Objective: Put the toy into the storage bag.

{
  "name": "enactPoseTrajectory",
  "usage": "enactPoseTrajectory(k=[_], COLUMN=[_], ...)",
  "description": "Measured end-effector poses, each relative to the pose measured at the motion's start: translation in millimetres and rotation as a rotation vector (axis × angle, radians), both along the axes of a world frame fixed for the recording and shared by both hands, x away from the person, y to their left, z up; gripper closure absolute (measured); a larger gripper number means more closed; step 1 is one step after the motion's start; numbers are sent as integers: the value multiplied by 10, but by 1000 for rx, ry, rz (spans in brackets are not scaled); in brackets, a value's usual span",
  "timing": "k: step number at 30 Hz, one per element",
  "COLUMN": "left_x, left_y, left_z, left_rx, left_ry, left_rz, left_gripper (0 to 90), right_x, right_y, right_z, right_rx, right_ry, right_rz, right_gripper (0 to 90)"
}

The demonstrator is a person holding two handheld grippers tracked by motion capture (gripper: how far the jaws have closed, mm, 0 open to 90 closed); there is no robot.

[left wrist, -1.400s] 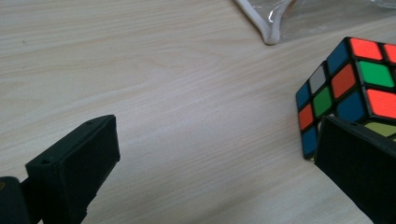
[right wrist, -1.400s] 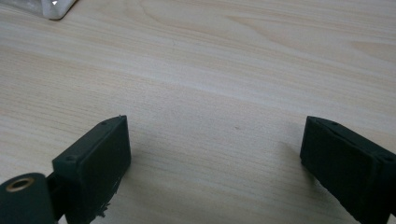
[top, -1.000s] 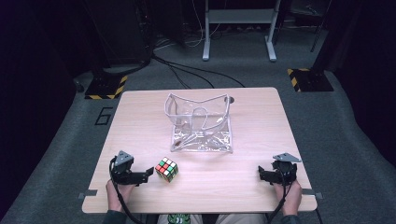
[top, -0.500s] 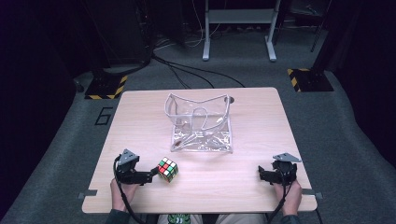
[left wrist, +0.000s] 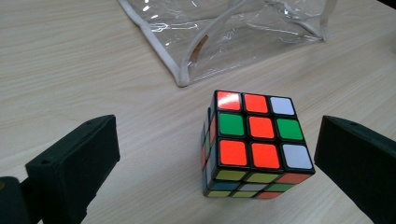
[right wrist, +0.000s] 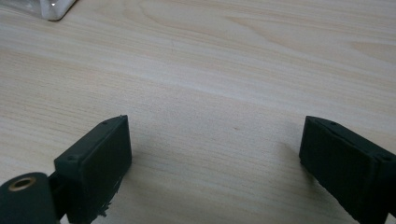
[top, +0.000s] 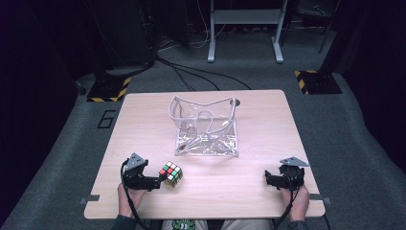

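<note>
A puzzle cube (top: 172,173) with lots of little colored squares sits on the wooden table (top: 143,124), near the front edge on the left side. In the left gripper view the cube (left wrist: 254,142) shows red, green and white squares on top, and it sits between the two black jaws of the left tool (left wrist: 215,158). The jaws are wide apart and neither one touches the cube. The cube is closer to the jaw on the right of that view than to the other jaw. In the high view the left tool (top: 160,180) is just beside the cube, pointing at it from the left, and a hand (top: 129,199) holds the tool from behind. A clear plastic bag (top: 206,127) with a white edge lies in the middle of the table, a little way behind the cube. Its top is open and it stands up a bit at the back. The right tool (top: 268,179) is near the front right corner of the table, well apart from the cube and the bag. In the right gripper view its jaws (right wrist: 215,158) are wide apart too, with bare wood between them. A corner of the bag (right wrist: 51,7) peeks in at the top left of that view.
</note>
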State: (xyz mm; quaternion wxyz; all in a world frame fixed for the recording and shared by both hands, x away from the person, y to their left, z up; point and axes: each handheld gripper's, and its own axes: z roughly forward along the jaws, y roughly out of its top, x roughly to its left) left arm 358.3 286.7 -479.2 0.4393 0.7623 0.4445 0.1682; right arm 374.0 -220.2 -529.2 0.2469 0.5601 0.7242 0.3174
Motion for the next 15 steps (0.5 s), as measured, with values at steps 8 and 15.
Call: enactPoseTrajectory(k=[8,15], left_x=[9,30], left_y=[-72,-134], left_z=[-24,-69], left_rx=[-10,-6], left_ry=[2,9], left_rz=[-23,-37], left_gripper=[0,0], right_x=[0,0], right_y=[-1,-1], right_z=[0,0], right_rx=[2,3], right_ry=[-2,-2], right_rz=[-1,-1], right_gripper=[89,90])
